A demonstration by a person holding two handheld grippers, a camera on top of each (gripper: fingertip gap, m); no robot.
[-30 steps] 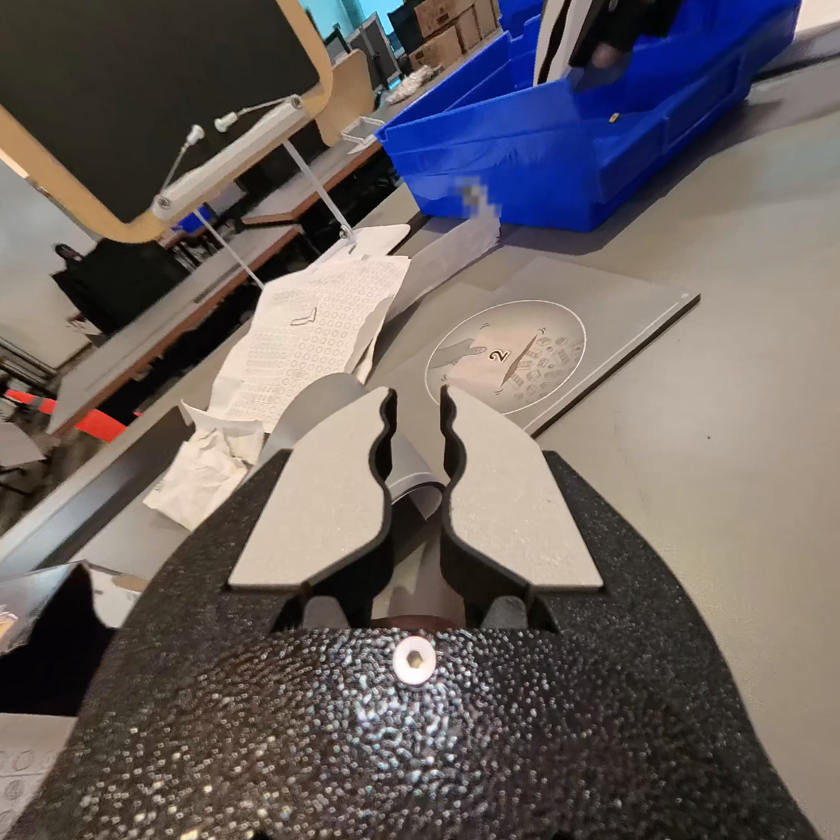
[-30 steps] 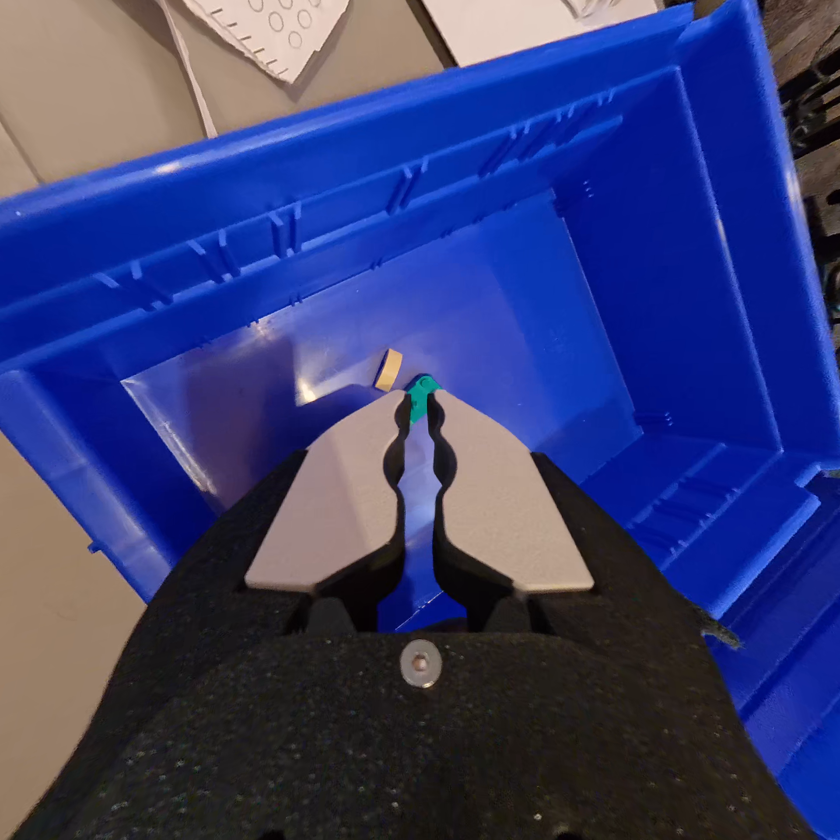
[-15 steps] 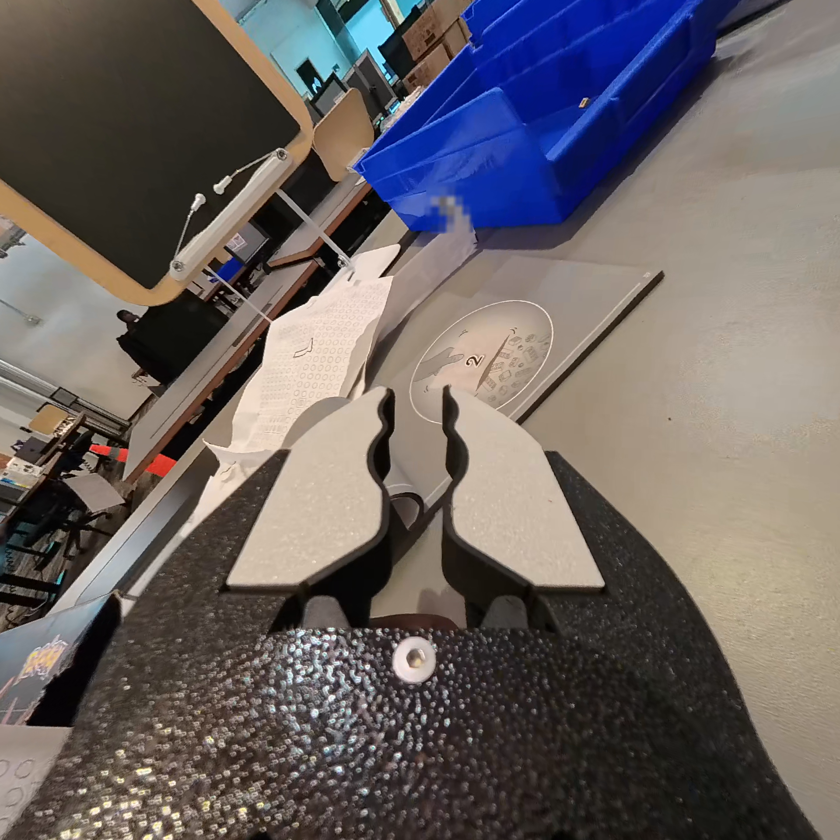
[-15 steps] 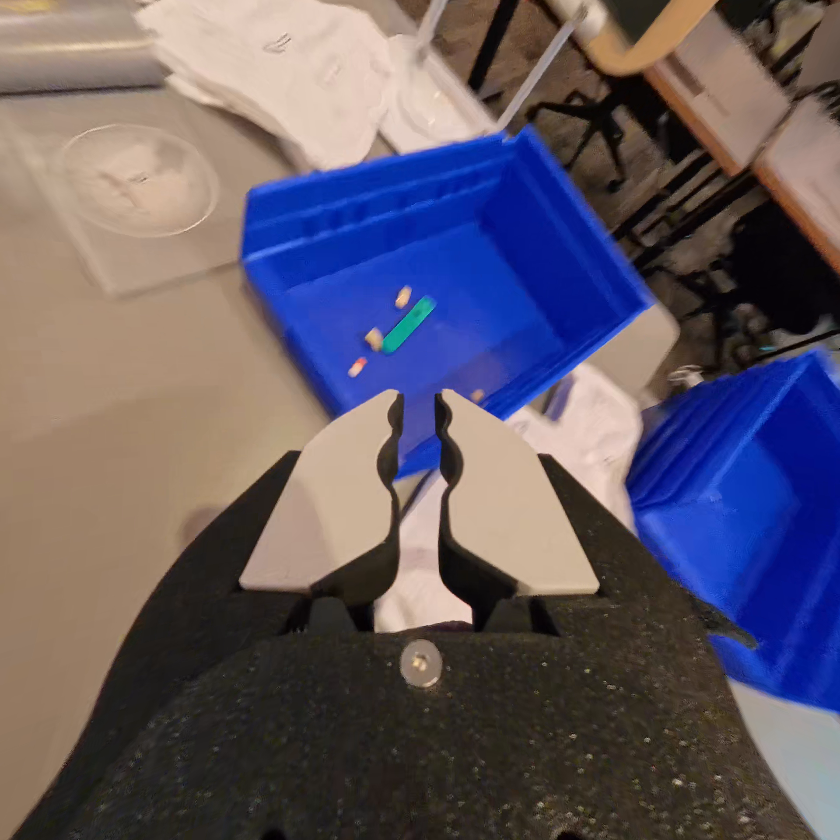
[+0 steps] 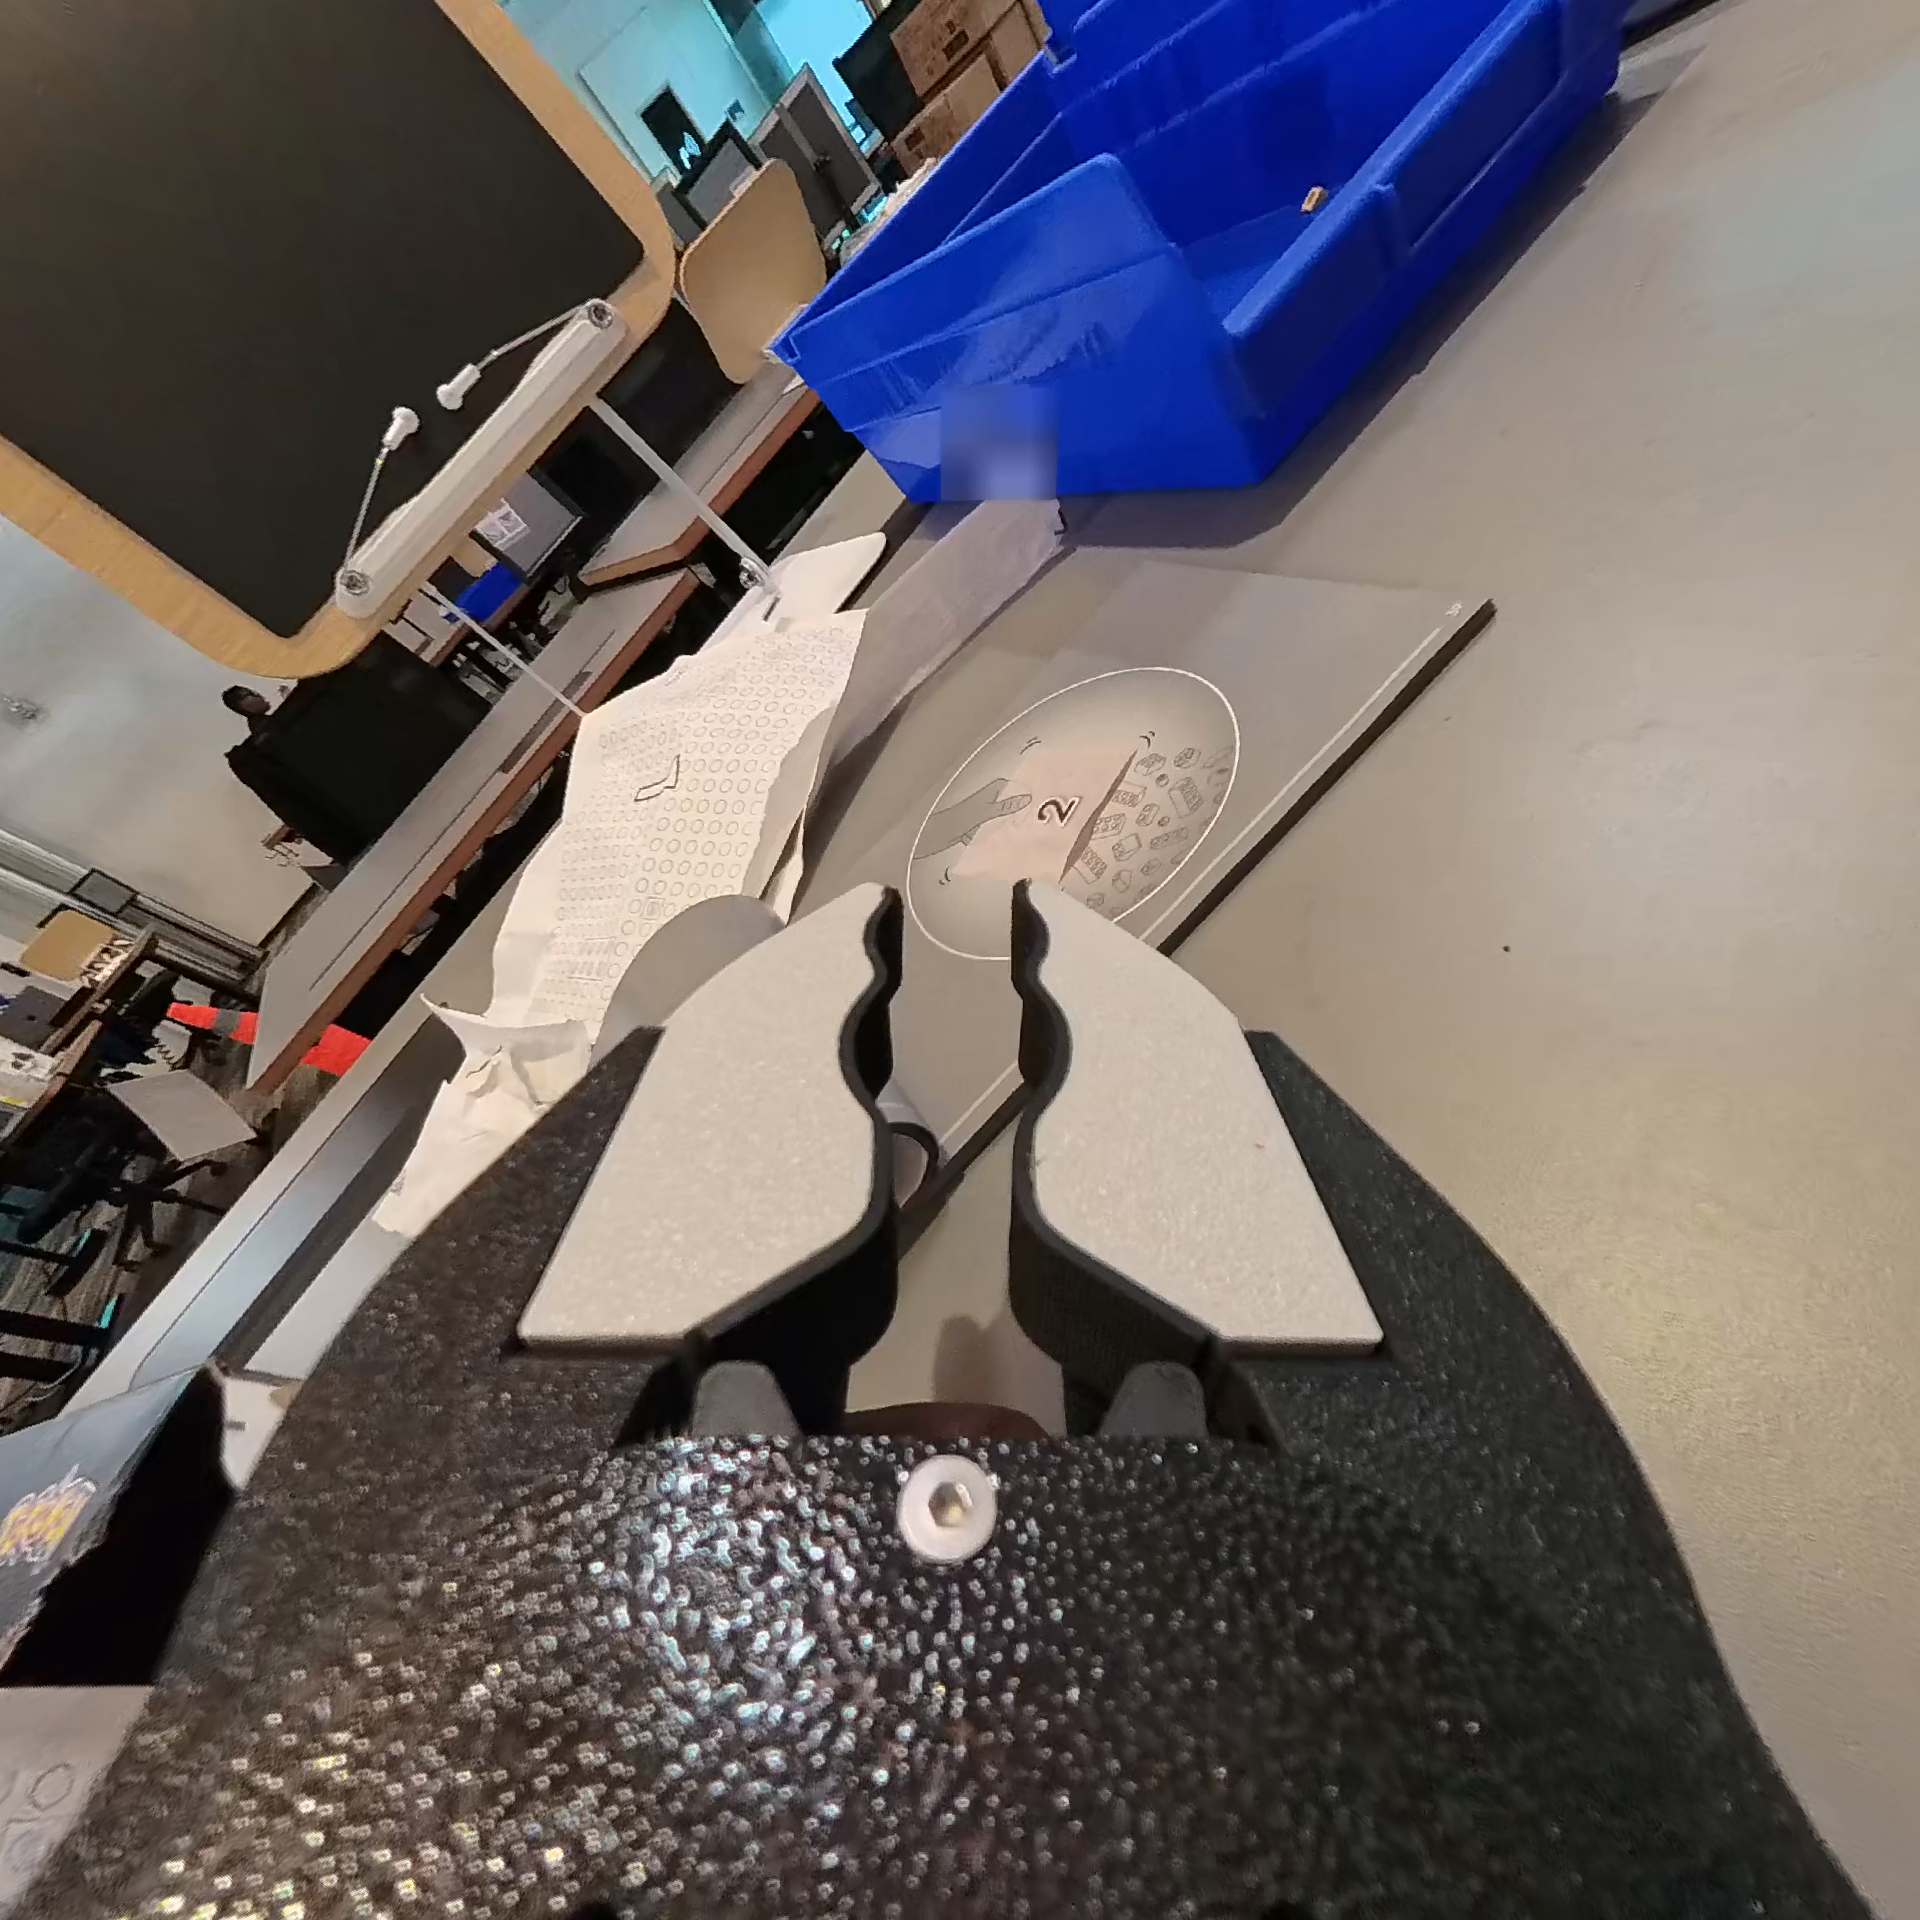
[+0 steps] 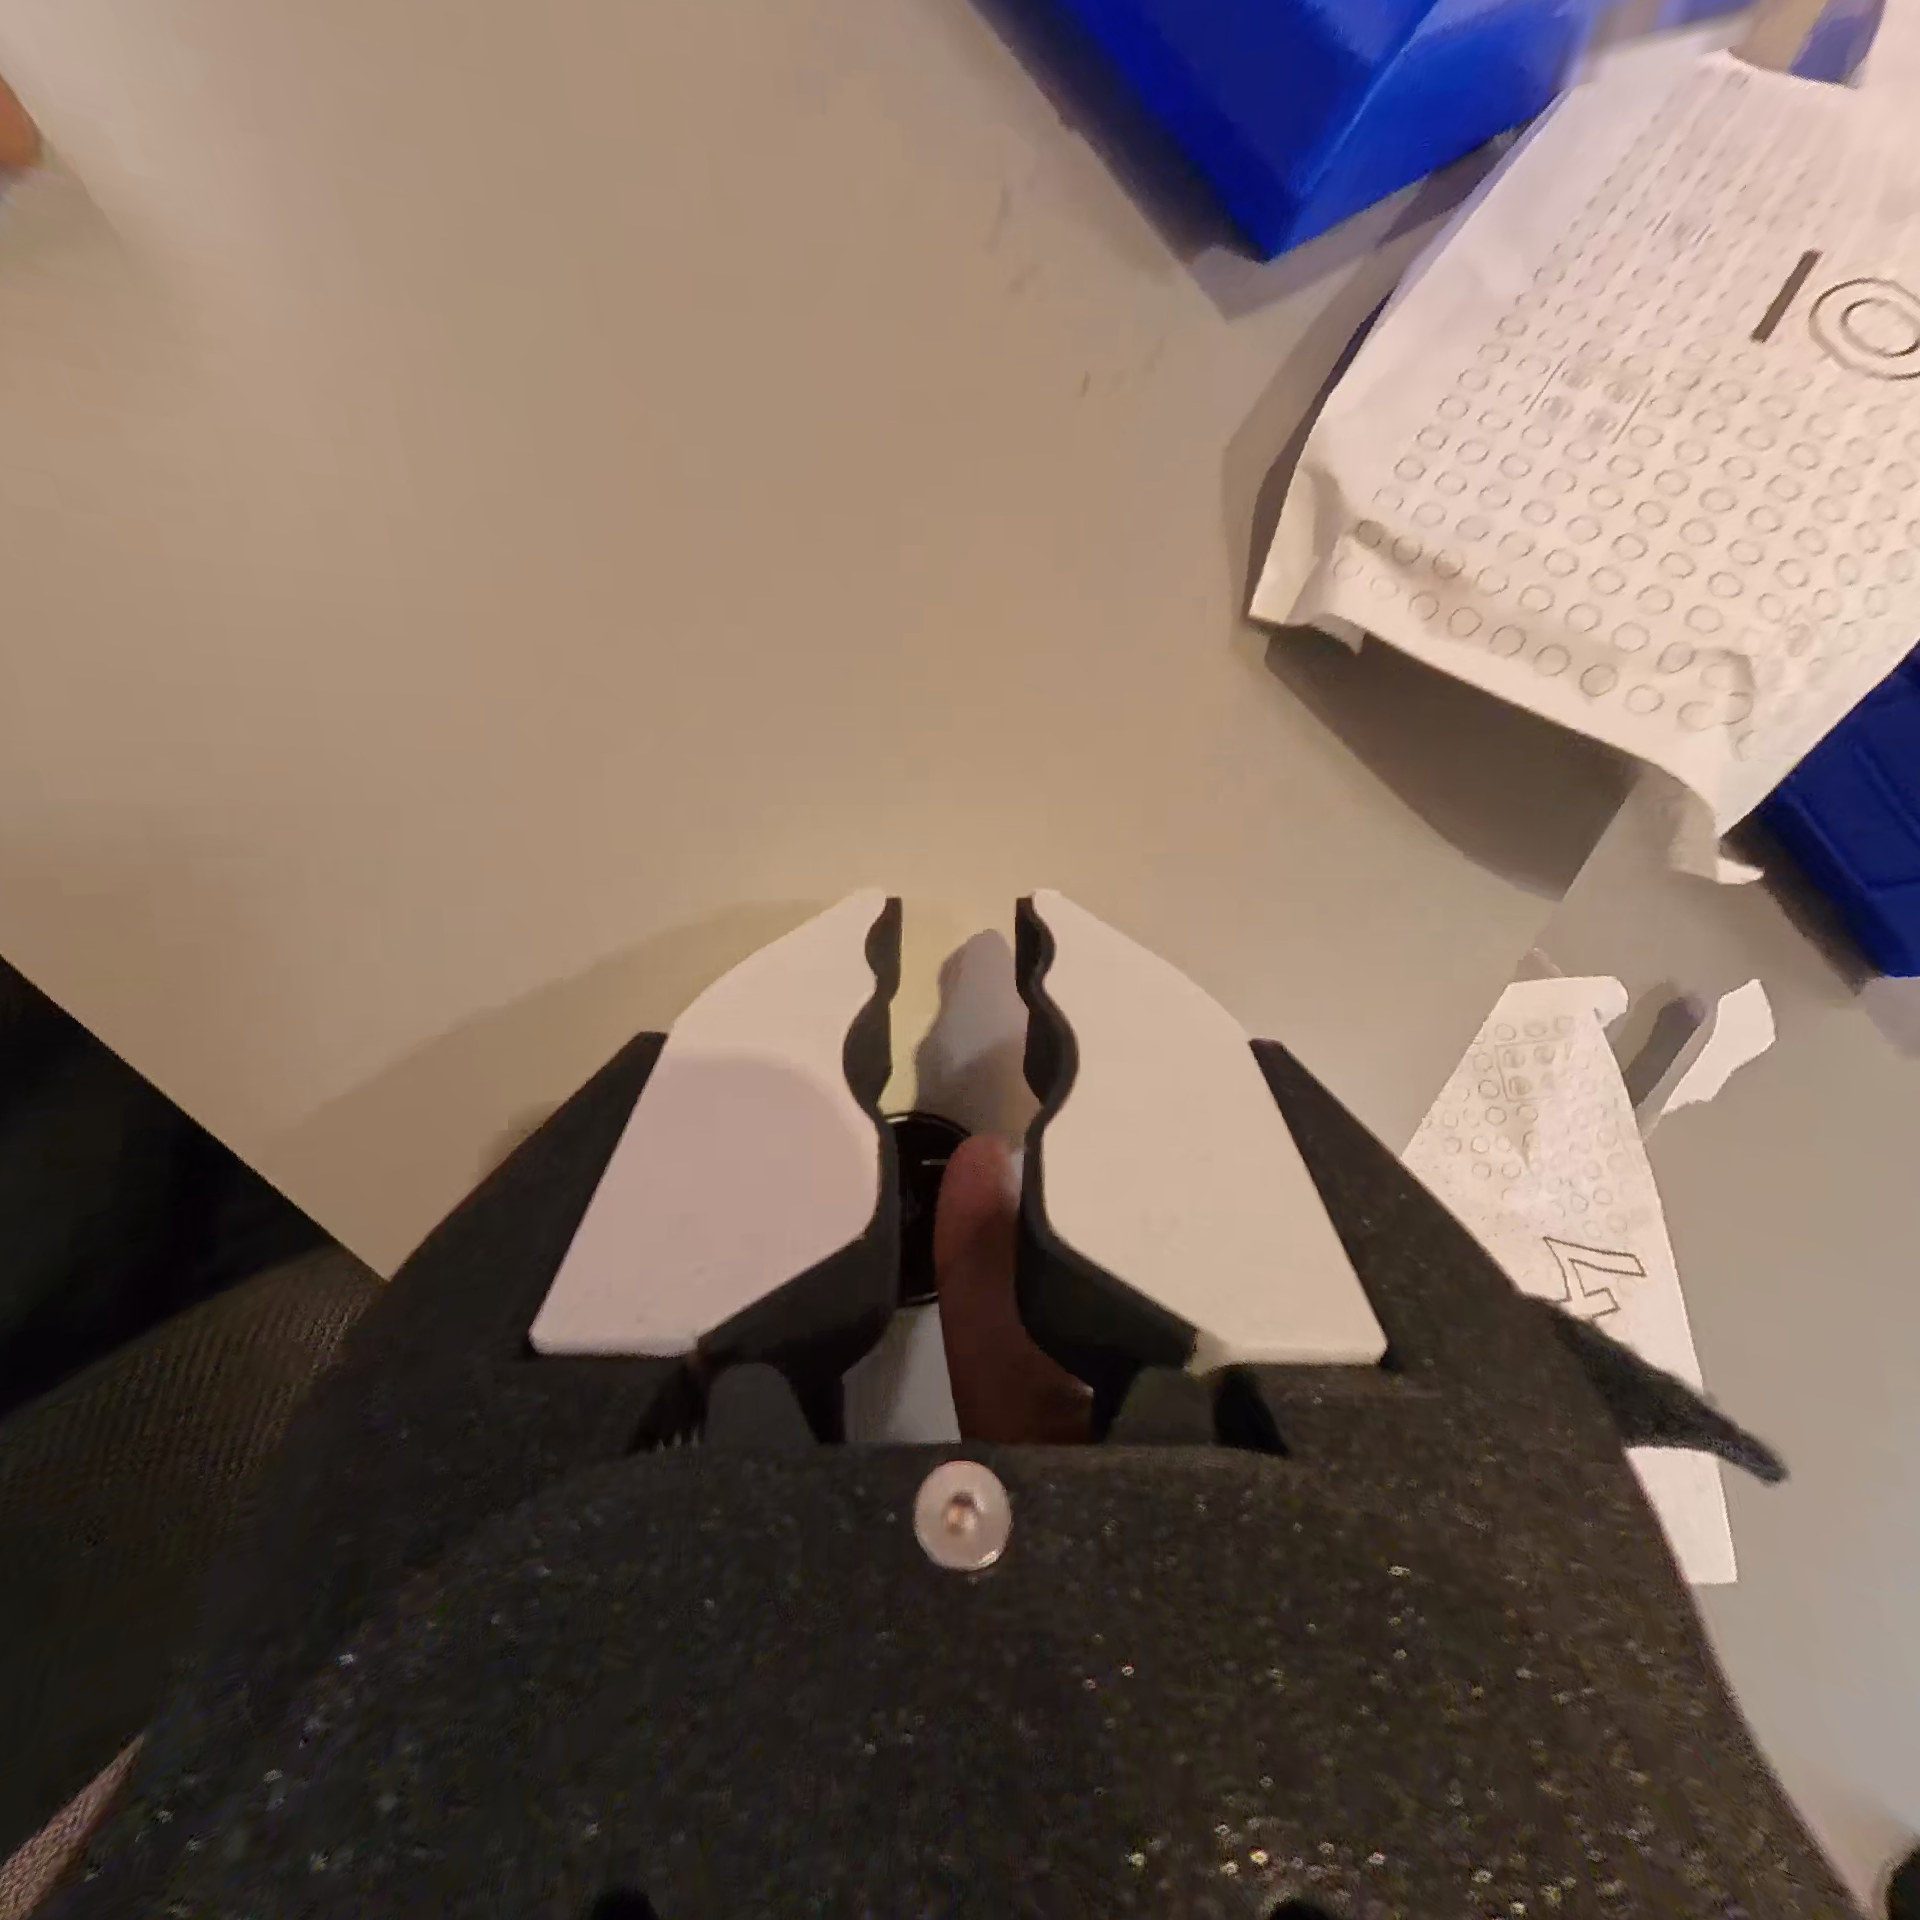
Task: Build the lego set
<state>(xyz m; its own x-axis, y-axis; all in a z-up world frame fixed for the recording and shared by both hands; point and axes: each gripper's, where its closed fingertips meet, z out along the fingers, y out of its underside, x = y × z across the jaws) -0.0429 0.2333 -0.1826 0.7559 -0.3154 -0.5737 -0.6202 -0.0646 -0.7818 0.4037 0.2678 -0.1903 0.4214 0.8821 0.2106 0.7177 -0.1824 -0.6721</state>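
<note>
The left hand-held gripper (image 5: 954, 904) hangs low over the grey table (image 5: 1662, 935), its jaws a narrow way apart with nothing between them; through the slot only the table and the near edge of a flat grey booklet (image 5: 1299, 665) show. The booklet lies just ahead of the fingertips, with a printed circle on its cover. Left of it sit crumpled white paper bags (image 5: 686, 790) patterned with small rings. Beyond them stands a blue bin (image 5: 1143, 343) holding one small tan piece (image 5: 1314, 197).

The right hand-held gripper (image 6: 956, 902) is likewise narrowly parted and empty, pointing down at bare table near its front edge. A finger of the person's hand (image 6: 977, 1247) shows through the gap behind the pads. More ringed white bags (image 6: 1621, 488) and the corner of a blue bin (image 6: 1309, 114) lie off to its right, well apart from the tips.

The likeliest trouble seems to sit on the left: the fingertips are close to the booklet's edge, so a forward nudge could push it into the loose bags (they look light enough to slide or topple off the far side). On the right, the picture is smeared, which suggests quick motion; a fast swing toward the bags could sweep them off the table.
</note>
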